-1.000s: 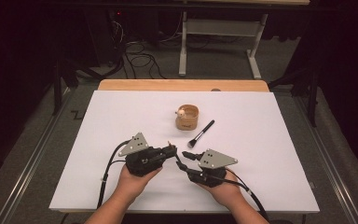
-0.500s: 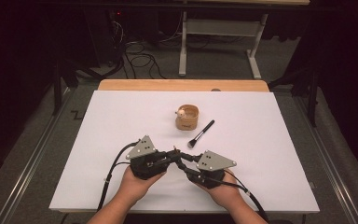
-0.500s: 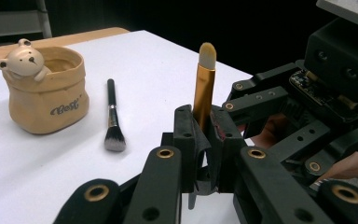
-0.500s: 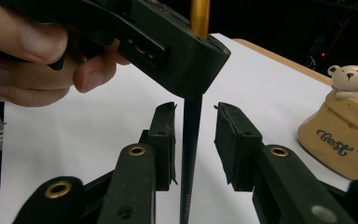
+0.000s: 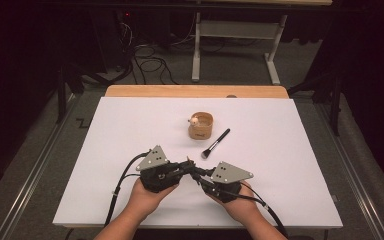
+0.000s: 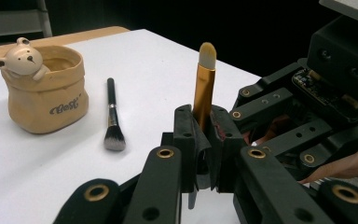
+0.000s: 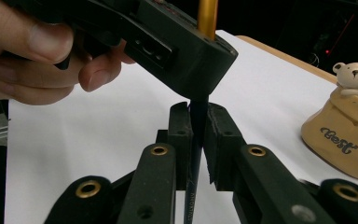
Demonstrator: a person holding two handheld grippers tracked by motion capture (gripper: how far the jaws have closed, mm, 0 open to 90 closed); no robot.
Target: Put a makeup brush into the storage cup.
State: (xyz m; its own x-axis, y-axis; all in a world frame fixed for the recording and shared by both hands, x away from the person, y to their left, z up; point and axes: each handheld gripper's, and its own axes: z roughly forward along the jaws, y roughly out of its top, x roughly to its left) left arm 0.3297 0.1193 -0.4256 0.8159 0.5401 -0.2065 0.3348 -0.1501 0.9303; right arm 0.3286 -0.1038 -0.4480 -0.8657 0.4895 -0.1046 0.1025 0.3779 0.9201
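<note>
- The white rectangular table top (image 5: 130,150) takes up the middle of the high view; I have both hands low in the frame, grippers meeting nose to nose just below centre.
- The tan ceramic pouch-shaped pot with a small bear on its rim (image 5: 200,126) stands upright above centre. In the left gripper view it sits at upper left (image 6: 44,88).
- A black-handled powder brush with a dark bristle head (image 5: 215,143) lies flat just right of the pot, apart from it, untouched.
- The left gripper (image 6: 204,135) is clamped on the slim make-up brush with a gold ferrule and pale tip (image 6: 204,84), which stands upright out of its jaws.
- The right gripper (image 7: 196,135) has just been closing, and its pads now squeeze the dark lower handle of that same brush (image 7: 196,140).
- I judge this to be a handover between my two grippers: both grips are on at once.
- Next, I would ease the left jaws apart while the right keeps its clamp, then carry the brush up the frame to the pot. The risk is the thin handle twisting if I release unevenly.
</note>
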